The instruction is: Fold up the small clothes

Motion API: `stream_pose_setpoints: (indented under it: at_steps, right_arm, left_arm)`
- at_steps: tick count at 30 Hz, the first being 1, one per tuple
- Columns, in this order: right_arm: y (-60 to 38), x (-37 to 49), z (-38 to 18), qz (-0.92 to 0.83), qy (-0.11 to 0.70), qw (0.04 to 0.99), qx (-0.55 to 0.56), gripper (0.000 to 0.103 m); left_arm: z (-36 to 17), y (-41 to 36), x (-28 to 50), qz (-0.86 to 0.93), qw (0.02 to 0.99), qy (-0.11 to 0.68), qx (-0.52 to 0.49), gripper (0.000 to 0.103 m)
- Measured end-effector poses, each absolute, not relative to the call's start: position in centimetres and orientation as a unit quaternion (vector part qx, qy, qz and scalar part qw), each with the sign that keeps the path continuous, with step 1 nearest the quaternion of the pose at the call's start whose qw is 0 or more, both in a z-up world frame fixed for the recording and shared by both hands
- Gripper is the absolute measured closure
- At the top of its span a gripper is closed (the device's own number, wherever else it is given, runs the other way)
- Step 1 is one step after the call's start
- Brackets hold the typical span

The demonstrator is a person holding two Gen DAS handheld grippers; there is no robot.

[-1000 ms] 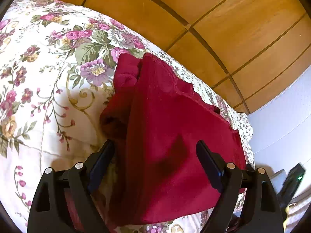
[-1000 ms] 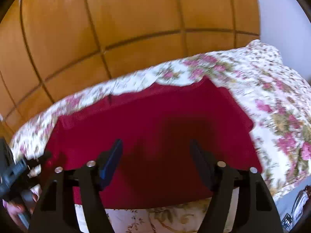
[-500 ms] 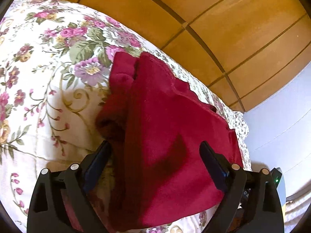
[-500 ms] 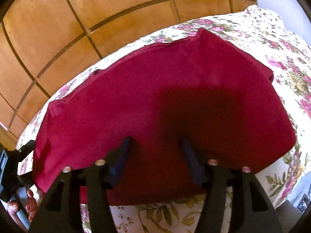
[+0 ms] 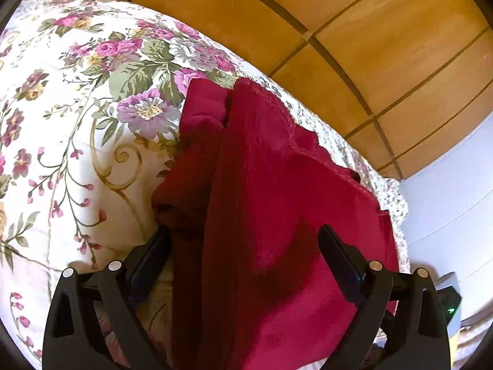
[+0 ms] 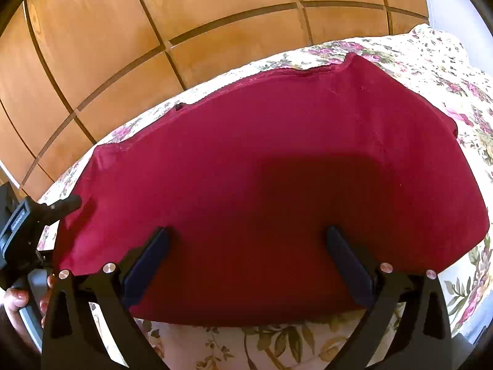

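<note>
Red garment (image 6: 262, 185) spread flat on floral bedspread (image 6: 446, 71), near bed edge by wooden panel wall (image 6: 154, 30). Left end bunched, doubled over in ridge (image 5: 197, 141).

Right gripper (image 6: 246, 259) over near hem: jaws just opened wide, nothing pinched, cloth lying beneath. Left gripper (image 5: 243, 262) likewise spread, released, straddling bunched end.

Risks:
- Lump at left end folded in if not smoothed first; crooked fold likely.
- Single-layer pinch possible at doubled edge; layers slipping apart.
- Bedspread caught with hem on low grasp.
</note>
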State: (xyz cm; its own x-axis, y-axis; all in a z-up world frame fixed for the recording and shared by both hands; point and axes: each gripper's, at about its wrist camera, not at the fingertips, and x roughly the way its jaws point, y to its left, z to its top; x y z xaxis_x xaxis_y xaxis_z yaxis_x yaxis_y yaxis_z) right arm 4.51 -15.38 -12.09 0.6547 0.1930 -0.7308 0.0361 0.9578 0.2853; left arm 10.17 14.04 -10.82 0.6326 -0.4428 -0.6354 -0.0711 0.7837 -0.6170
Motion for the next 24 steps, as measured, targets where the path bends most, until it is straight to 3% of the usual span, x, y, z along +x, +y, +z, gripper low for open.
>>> stream_pose_setpoints:
  at_steps: [1, 3, 6, 11, 15, 18, 22, 24]
  right_arm:
    - [-15.4, 4.5, -12.1, 0.043, 0.413, 0.899, 0.136, 0.002]
    - [-15.4, 4.5, -12.0, 0.039, 0.413, 0.900, 0.136, 0.002]
    - [-15.6, 4.4, -12.0, 0.036, 0.411, 0.899, 0.144, 0.002]
    - [-14.9, 4.4, -12.1, 0.032, 0.415, 0.902, 0.113, 0.002]
    - [-14.8, 4.7, -11.7, 0.025, 0.429, 0.897, 0.107, 0.002]
    - [-14.3, 4.8, -11.3, 0.009, 0.443, 0.891, 0.098, 0.002]
    - [-14.3, 4.4, -9.0, -0.004, 0.407, 0.909, 0.084, 0.002]
    - [-14.1, 3.9, -7.7, -0.017, 0.373, 0.926, 0.062, 0.002]
  left_arm:
    - [-10.8, 14.0, 10.1, -0.110, 0.850, 0.414, -0.307, 0.010]
    - [-10.9, 14.0, 9.8, -0.108, 0.852, 0.415, -0.301, 0.024]
    - [-11.1, 14.6, 9.3, -0.112, 0.853, 0.411, -0.301, 0.034]
    - [-11.0, 16.2, 8.8, -0.111, 0.850, 0.404, -0.321, 0.033]
    - [-10.5, 16.9, 7.9, -0.079, 0.870, 0.373, -0.313, 0.016]
    - [-10.7, 15.8, 9.0, -0.069, 0.870, 0.395, -0.288, 0.013]
    - [-10.8, 14.6, 10.1, -0.093, 0.860, 0.407, -0.294, 0.014]
    - [-10.8, 13.8, 10.5, -0.084, 0.860, 0.419, -0.279, 0.026]
